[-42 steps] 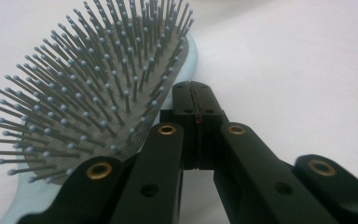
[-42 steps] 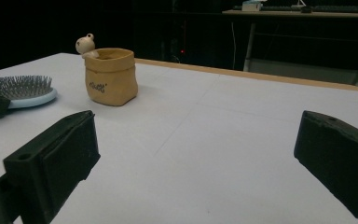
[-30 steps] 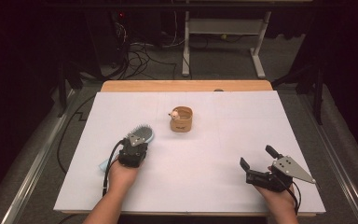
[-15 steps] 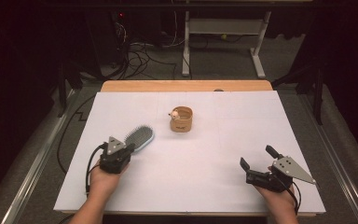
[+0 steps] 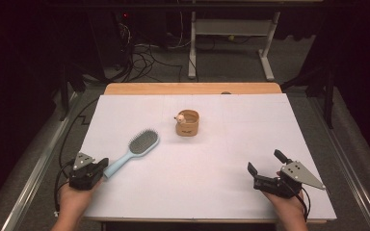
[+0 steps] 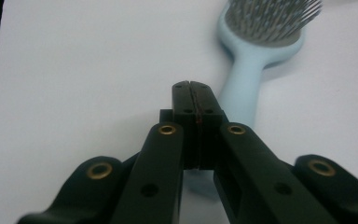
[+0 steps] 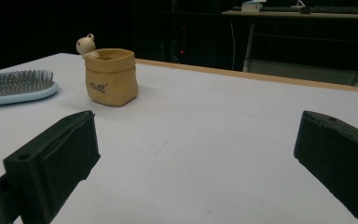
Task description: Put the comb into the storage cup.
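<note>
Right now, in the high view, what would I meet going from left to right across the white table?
Left tool → light blue hairbrush → small tan pot with a little figure on its rim → right tool.

Left gripper fingers together, right gripper fingers apart.

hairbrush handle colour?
Pale blue, like the rest of the hairbrush body; clearest in the left gripper view.

High view above near table edge, facing forward and down, both gripper views low, close over white table, all sharing hairbrush.
</note>
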